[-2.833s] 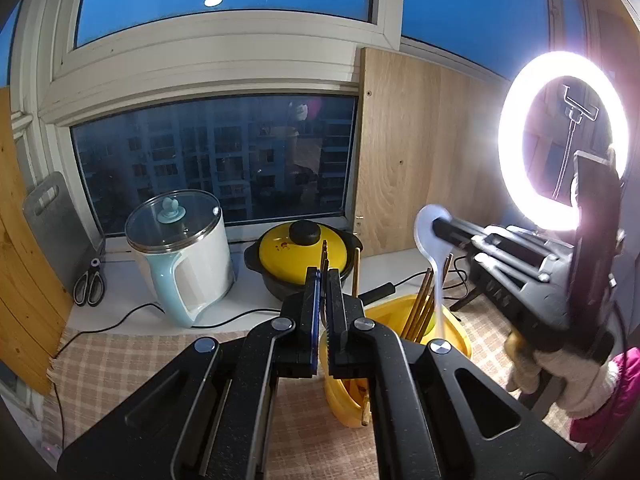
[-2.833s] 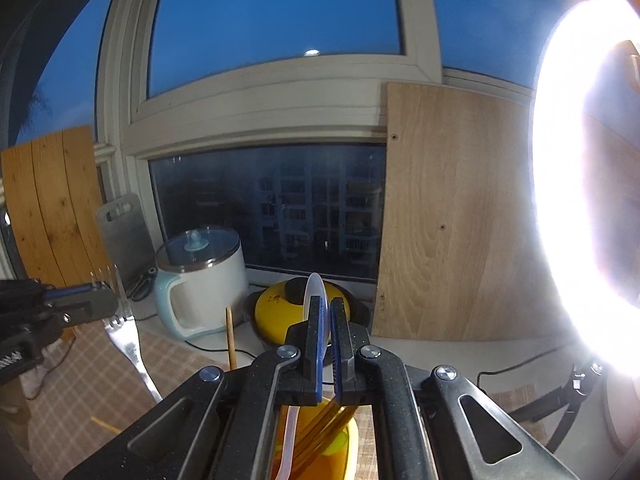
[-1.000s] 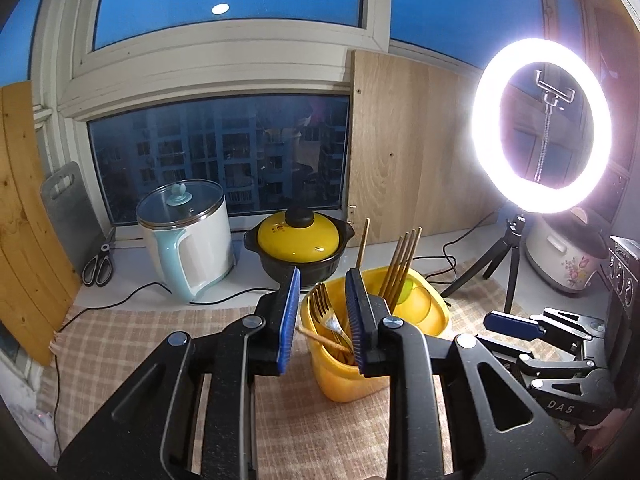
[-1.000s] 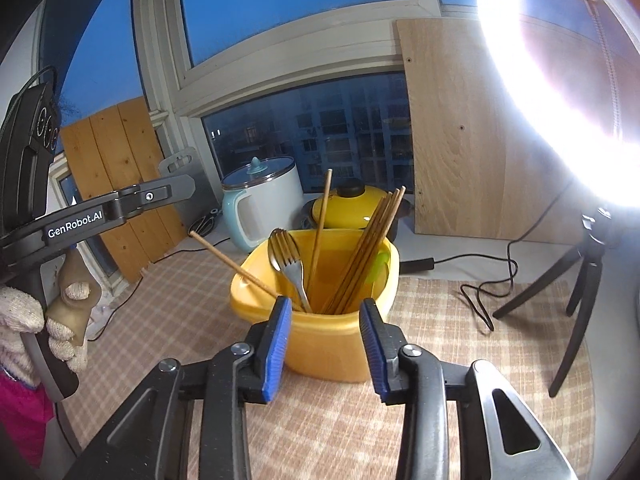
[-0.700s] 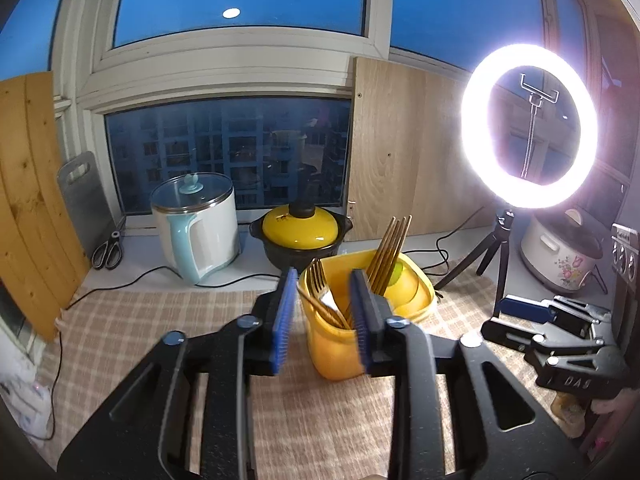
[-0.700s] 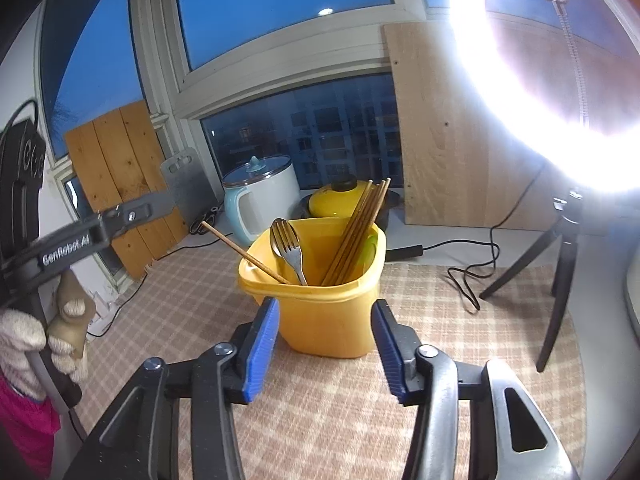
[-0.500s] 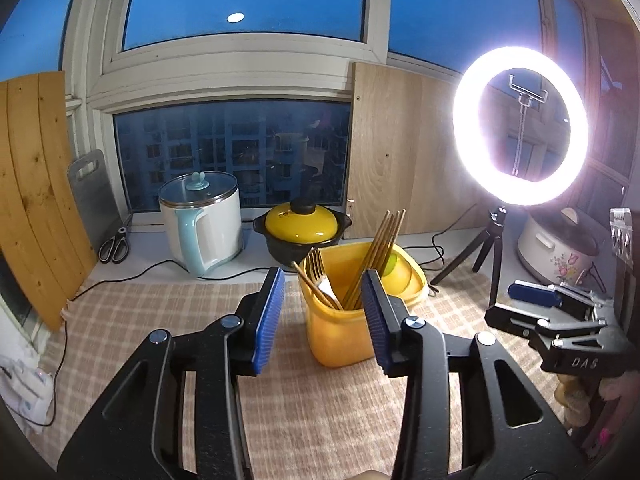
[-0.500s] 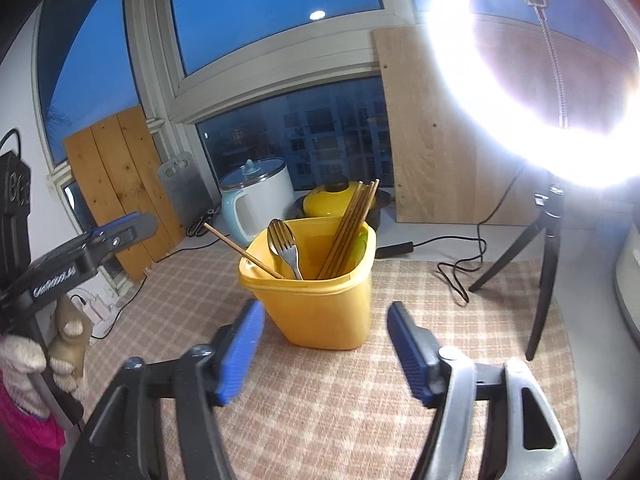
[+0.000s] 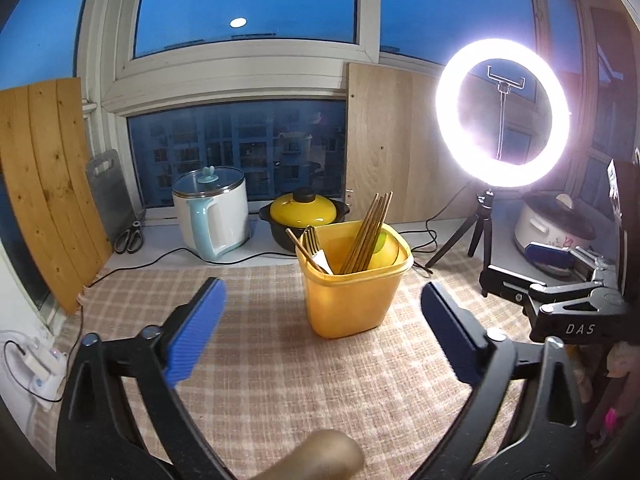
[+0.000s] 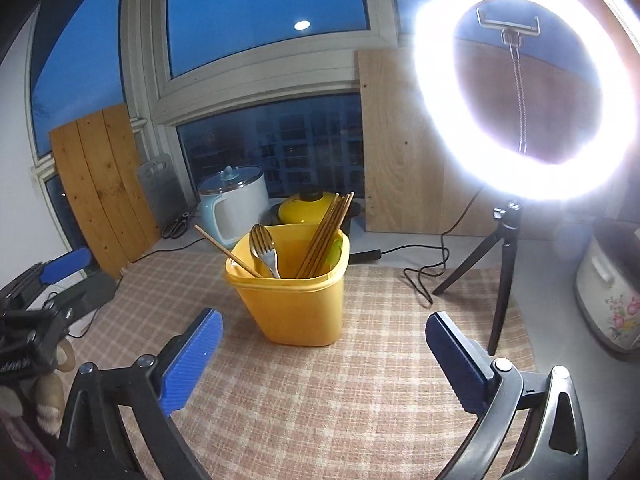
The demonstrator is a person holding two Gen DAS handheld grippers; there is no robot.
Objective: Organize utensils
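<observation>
While the yellow tub (image 9: 352,300) stands upright on the checked cloth (image 9: 280,380), both grippers sit in front of it with nothing in them. The left gripper (image 9: 324,332) has its two blue pads (image 9: 196,332) spread far apart, and they have just been opening. Nothing is between them; the tub is past the tips and not touching them. The right gripper (image 10: 324,356) looks the same: its blue pads (image 10: 192,360) are spread wide, they have just been opening too, and the tub stands a little past them, not touching.

Inside the tub is a bunch of brown chopsticks (image 10: 326,236) leaning toward the back corner. A metal fork (image 10: 269,258) and a spoon (image 10: 256,240) stand in the front part, heads up. One single chopstick (image 10: 228,254) leans out over the tub's left rim. Something green (image 9: 384,240) shows inside the tub behind the chopsticks, but I cannot tell what it is.

Behind the tub is a yellow pot (image 9: 304,216) with a black knob. To the left of the tub, farther back, is a white kettle (image 9: 212,216). To the right of the tub stands a bright ring light (image 9: 502,114) on a small black tripod (image 9: 480,232).
</observation>
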